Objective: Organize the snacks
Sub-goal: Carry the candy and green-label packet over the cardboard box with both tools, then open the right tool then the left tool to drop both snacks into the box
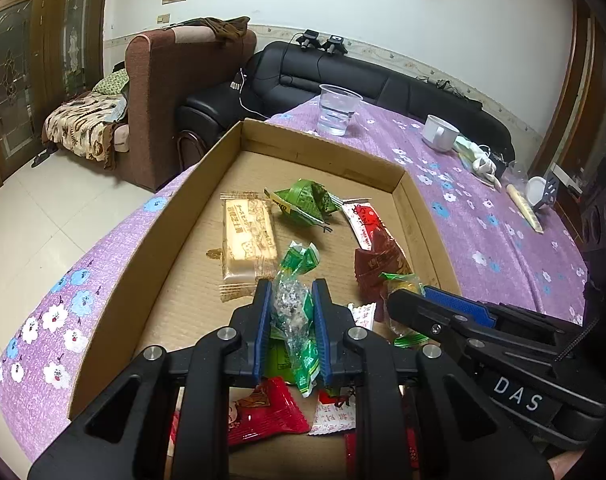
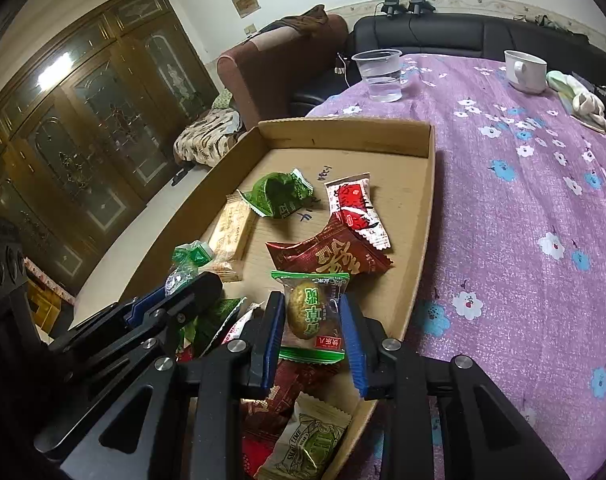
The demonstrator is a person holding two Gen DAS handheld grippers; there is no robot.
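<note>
A clear green-ended candy wrapper is pinched between the left gripper fingers, above the near part of the cardboard tray. The right gripper fingers are spread around a green-edged cake packet, apparently without pressing it, near the tray's right wall. Bare cardboard is left toward the far wall. "DAS" is printed on the right gripper

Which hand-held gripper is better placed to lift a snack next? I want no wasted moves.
Left. The left hand-held gripper is already shut on the clear green-wrapped snack. The right hand-held gripper only straddles the round green-packed cake, pads not pressing.
</note>
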